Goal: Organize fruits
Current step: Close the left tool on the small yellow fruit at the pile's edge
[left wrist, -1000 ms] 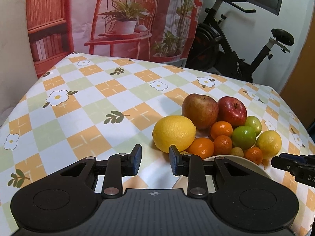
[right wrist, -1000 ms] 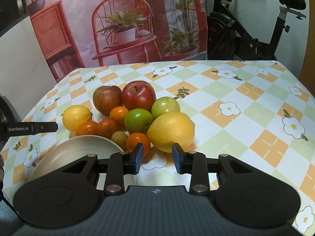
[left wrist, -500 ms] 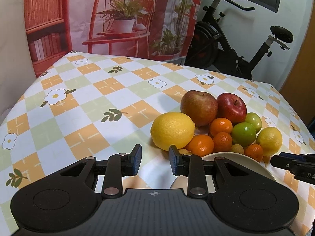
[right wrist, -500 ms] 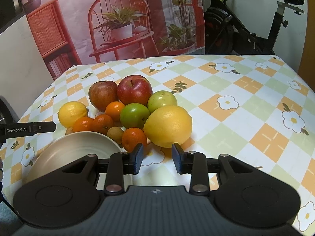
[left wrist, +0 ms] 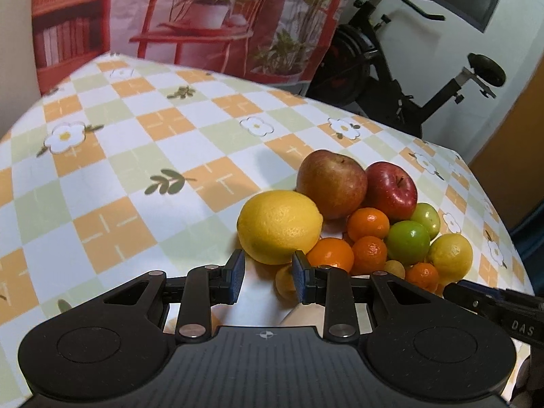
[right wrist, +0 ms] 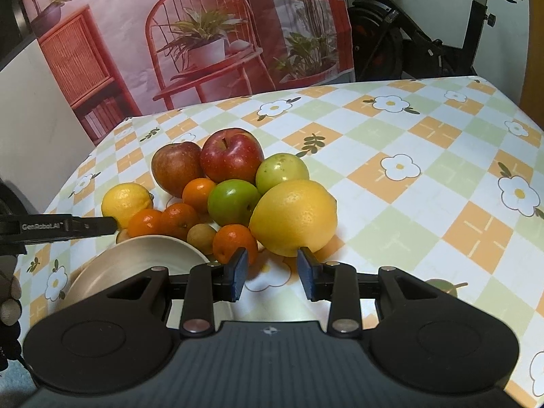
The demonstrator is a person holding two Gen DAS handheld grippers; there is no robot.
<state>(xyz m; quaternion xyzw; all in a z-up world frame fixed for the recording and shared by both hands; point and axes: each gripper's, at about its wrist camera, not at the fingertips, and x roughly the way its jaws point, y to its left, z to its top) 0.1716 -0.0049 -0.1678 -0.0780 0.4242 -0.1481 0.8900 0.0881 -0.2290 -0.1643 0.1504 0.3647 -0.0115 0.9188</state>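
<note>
A heap of fruit lies on the checked tablecloth: two lemons, two apples, two green fruits, several mandarins and small brownish fruits. My left gripper (left wrist: 267,273) is open and empty, just short of a large lemon (left wrist: 279,226). My right gripper (right wrist: 272,277) is open and empty, just short of the other large lemon (right wrist: 294,217), with a mandarin (right wrist: 234,242) beside its left finger. A cream bowl (right wrist: 136,260) stands empty in front of the heap. The red apple (right wrist: 231,154) and brownish apple (right wrist: 176,166) sit at the back.
The flowered tablecloth (right wrist: 425,170) covers the table up to its far edge. A printed backdrop (right wrist: 204,34) and an exercise bike (left wrist: 408,78) stand behind it. The left gripper's finger (right wrist: 61,226) reaches in from the left of the right wrist view.
Both grippers have moved closer to the fruit heap, each nearing its lemon. Both stay open. The fruit has not moved.
</note>
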